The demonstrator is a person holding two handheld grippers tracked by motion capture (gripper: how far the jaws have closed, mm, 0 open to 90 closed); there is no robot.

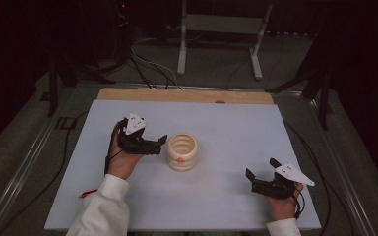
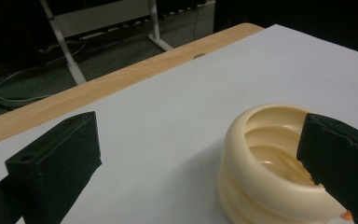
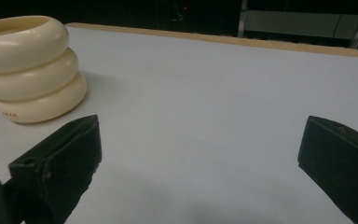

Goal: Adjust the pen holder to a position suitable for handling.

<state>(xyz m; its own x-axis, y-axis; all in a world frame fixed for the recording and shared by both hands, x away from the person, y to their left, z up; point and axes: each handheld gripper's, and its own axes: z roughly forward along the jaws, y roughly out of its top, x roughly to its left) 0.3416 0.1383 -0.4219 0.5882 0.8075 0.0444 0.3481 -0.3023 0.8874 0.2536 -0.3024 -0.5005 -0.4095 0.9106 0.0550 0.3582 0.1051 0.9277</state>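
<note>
In the high view, a cream ribbed cup (image 1: 182, 152), shaped like three stacked rings, stands upright near the middle of the pale worktop (image 1: 236, 128). A small orange mark shows low on its near side. The left gripper (image 1: 158, 144) sits just to the cup's left, pointing at it across the worktop, its jaws apart with their tips close beside the cup's wall; whether a tip touches cannot be told from here. The right gripper (image 1: 262, 173) rests well apart, toward the near right corner, jaws also apart and nothing between them. The left hand is plainly the nearer one.

In the left gripper view, the cup (image 2: 270, 163) lies to the right of the line between the jaws, not centred. The right-hand jaw stands in front of the cup's far rim and overlaps the opening, while the left-hand jaw stands over bare worktop (image 2: 168, 121), well clear. The jaws stand wide apart and clamp nothing. The cup's axis is upright, so a grasp would likely call for shifting the gripper sideways until the wall or the whole body sits between the jaws.

In the right gripper view, the cup (image 3: 30, 70) stands at the far left, outside the gap between the widely parted jaws, with bare worktop (image 3: 214, 93) ahead.
</note>
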